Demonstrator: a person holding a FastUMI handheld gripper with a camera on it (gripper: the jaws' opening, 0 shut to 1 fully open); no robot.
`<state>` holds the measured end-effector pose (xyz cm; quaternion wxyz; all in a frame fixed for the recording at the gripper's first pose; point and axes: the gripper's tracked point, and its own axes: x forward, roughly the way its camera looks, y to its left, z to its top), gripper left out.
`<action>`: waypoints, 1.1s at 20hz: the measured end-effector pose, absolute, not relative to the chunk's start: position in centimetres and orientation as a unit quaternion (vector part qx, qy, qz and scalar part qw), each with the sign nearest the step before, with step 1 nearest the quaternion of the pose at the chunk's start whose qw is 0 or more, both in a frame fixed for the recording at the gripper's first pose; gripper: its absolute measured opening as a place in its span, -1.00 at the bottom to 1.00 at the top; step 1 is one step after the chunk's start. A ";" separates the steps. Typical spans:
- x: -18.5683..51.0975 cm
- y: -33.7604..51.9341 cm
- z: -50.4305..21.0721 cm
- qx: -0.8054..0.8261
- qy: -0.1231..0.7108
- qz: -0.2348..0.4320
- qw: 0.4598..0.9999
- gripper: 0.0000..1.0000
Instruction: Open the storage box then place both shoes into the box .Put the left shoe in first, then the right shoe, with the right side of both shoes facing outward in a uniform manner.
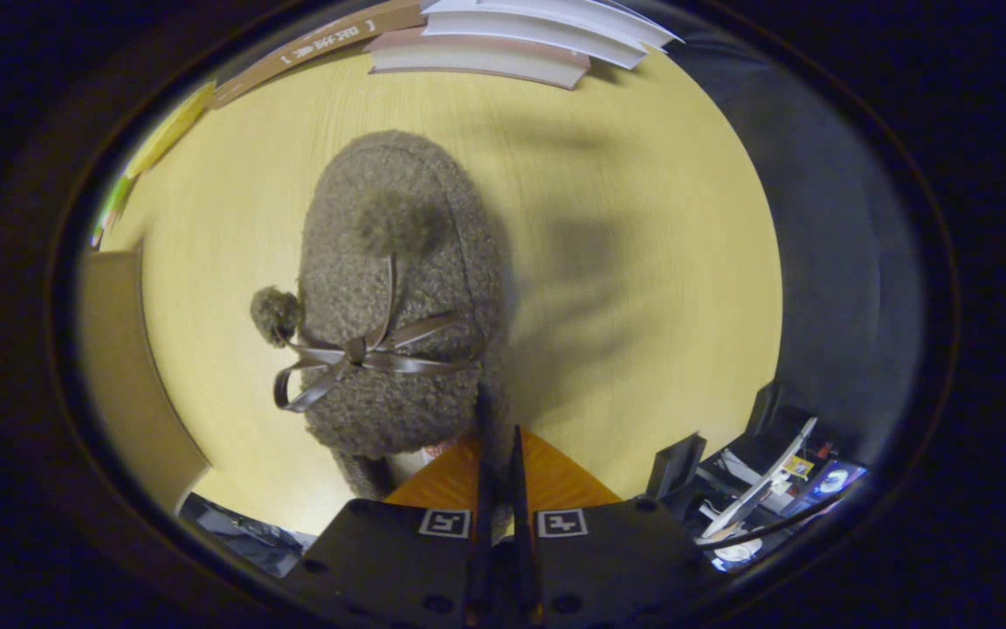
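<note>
Yellow wood-grain tabletop (643,175) lay under one fuzzy brown shoe (398,297), seen hanging from the gripper (498,419), whose fingers were drawn nearly together on the thin rim at the heel opening. Its plush upper looked soft, light and yielding, so that stiffer collar appeared the surest hold. One ribbon bow (354,358) and two pompoms (277,313) trimmed it. Beyond the toe, a stack of about three books (503,44) lay at the table's far edge.
</note>
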<state>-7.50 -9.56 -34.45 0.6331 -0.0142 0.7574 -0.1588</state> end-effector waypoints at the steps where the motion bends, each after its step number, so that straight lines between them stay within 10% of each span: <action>1: -7.5 -9.5 -34.4 -0.022 0.756 -0.161 0.634 -0.72; 22: -5.5 -6.3 -22.4 -0.078 0.682 -0.273 0.674 -0.93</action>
